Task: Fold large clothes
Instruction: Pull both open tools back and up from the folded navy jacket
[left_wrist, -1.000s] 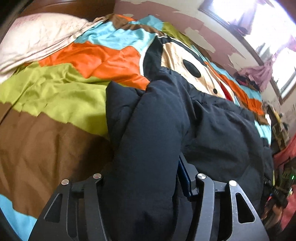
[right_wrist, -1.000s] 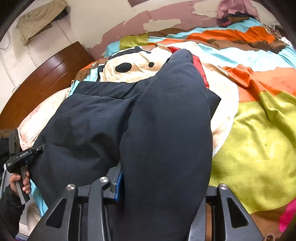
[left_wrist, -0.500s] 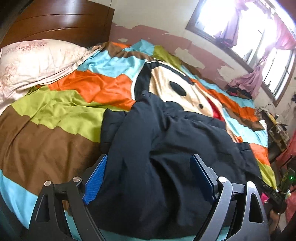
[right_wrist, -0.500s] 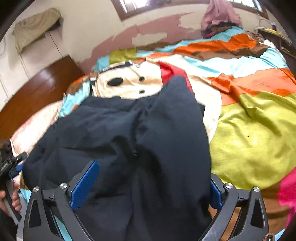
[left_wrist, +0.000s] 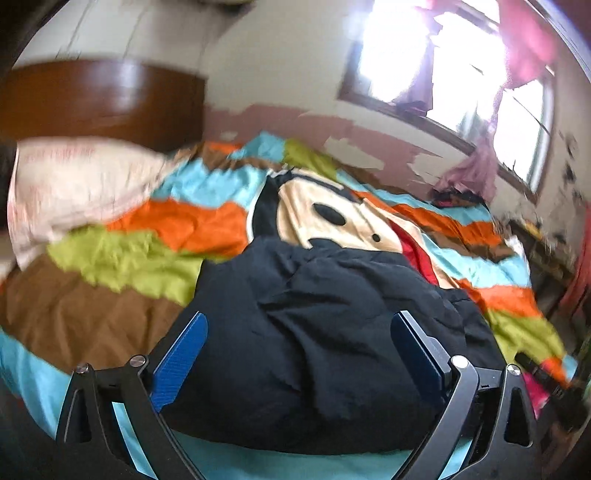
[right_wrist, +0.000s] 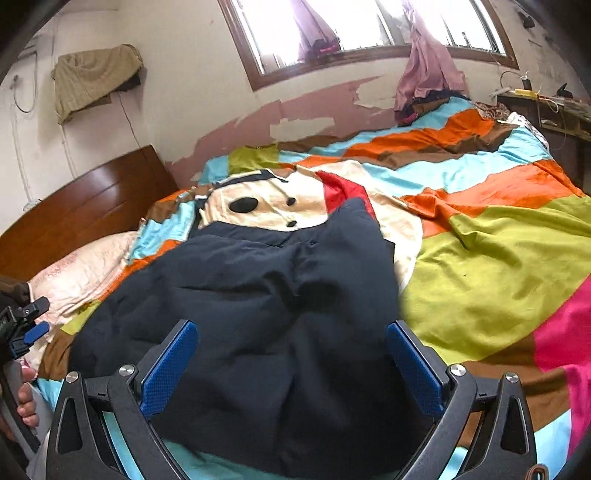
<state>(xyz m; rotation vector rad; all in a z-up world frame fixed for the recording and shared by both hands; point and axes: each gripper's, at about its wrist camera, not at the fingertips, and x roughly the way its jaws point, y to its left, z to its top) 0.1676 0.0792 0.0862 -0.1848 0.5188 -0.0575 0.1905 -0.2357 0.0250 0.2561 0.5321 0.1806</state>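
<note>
A large dark navy padded garment (left_wrist: 325, 332) lies folded in a bulky heap on the colourful bedspread (left_wrist: 122, 266). It also shows in the right wrist view (right_wrist: 266, 302), with a sleeve laid up over it. My left gripper (left_wrist: 299, 347) is open and empty, held above the garment's near edge. My right gripper (right_wrist: 291, 354) is open and empty, also above the near edge. The left gripper shows at the left edge of the right wrist view (right_wrist: 26, 328), held in a hand.
A pale pillow (right_wrist: 81, 273) and a brown wooden headboard (right_wrist: 85, 210) are at the left. A peeling wall and window (right_wrist: 369, 26) lie beyond the bed. A cluttered desk (right_wrist: 546, 107) stands at the far right. The left wrist view is motion-blurred.
Both grippers opened and let go of the garment, then drew back and up. The sleeves they held now lie flat on the heap.
</note>
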